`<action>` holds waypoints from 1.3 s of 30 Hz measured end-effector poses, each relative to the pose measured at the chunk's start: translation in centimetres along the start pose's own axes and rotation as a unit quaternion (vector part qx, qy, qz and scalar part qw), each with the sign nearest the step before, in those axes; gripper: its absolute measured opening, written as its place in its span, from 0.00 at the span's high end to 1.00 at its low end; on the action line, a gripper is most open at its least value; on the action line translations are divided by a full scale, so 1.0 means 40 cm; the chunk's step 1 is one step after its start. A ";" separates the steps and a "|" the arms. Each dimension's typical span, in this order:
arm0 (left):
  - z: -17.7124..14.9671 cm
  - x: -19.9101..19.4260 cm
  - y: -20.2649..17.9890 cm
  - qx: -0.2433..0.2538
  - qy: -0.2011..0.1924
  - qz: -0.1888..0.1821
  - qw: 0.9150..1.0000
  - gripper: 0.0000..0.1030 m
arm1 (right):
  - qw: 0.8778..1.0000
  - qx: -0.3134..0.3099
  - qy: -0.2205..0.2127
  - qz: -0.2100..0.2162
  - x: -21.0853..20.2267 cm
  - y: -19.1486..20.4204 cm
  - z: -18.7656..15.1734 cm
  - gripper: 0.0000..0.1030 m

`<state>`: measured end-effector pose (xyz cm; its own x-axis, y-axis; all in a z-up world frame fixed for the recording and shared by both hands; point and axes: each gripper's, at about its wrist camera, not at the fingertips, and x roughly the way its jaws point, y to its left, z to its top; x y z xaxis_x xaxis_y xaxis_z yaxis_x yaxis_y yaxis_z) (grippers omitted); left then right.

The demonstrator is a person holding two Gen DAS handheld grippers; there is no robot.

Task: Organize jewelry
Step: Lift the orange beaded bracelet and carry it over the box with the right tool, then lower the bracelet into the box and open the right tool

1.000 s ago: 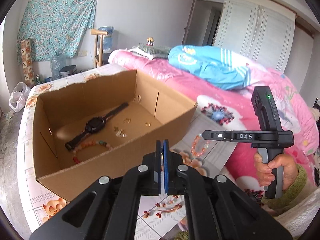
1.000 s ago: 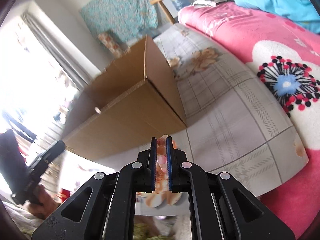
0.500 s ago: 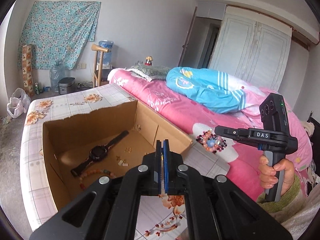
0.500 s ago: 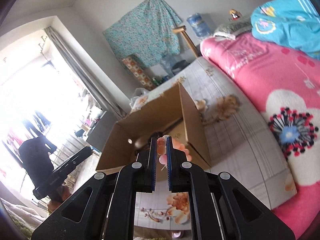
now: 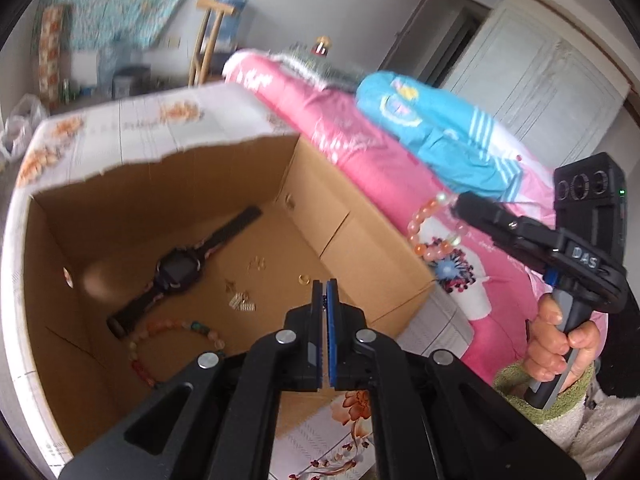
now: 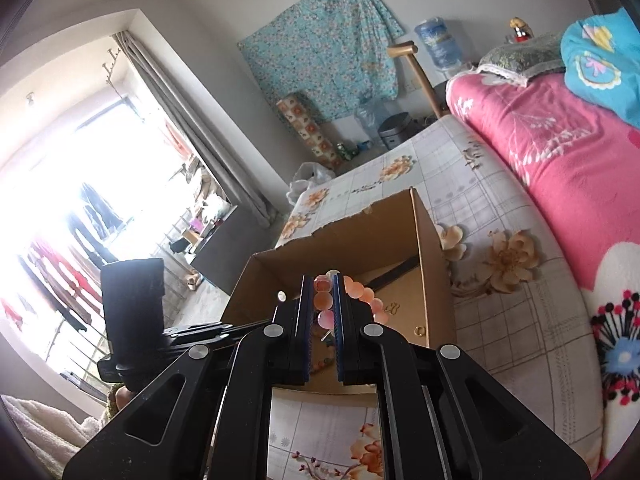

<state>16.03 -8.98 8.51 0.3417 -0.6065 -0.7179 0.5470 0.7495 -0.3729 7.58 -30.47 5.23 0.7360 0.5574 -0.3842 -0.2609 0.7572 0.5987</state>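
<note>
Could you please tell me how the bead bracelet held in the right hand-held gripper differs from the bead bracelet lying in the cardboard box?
The held bracelet hangs in the air, clamped in the right hand-held gripper, outside the cardboard box; the boxed bracelet lies on the box floor near the black watch. The held one is pale orange-pink with a few clear beads; the boxed one mixes orange, red and a teal bead. Both are round-bead loops.

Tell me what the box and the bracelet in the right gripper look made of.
Box: plain brown corrugated cardboard, matte, with a torn back edge. Bracelet: glossy, translucent peach-pink round beads, stone or glass; which one is unclear. It hangs from the right gripper.
</note>
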 end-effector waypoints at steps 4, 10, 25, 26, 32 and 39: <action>0.013 0.090 0.033 -0.016 0.063 0.009 0.998 0.99 | 1.000 0.002 0.025 0.001 0.056 -0.017 0.013 0.93; 0.024 0.188 0.066 -0.047 0.144 0.004 0.988 0.99 | 0.999 -0.011 0.051 -0.001 0.109 -0.027 0.025 0.93; 0.017 0.244 0.098 -0.099 0.213 -0.004 0.972 0.86 | 0.996 -0.023 0.082 -0.014 0.142 -0.040 0.036 0.93; 0.016 0.242 0.099 -0.102 0.212 -0.006 0.972 0.85 | 0.996 -0.024 0.086 -0.015 0.144 -0.039 0.035 0.93; 0.016 0.185 0.107 -0.104 0.168 -0.001 0.980 0.83 | 0.991 -0.044 0.122 -0.025 0.175 -0.017 0.038 0.93; -0.011 0.028 0.104 -0.089 0.057 0.019 0.994 0.71 | 0.967 -0.110 0.217 -0.074 0.289 0.015 0.037 0.93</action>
<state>18.37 -6.44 5.89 0.2656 -0.5497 -0.7920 0.3878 0.8130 -0.4343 16.84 -24.07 2.19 0.4564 0.4909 -0.7421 -0.3347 0.8675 0.3680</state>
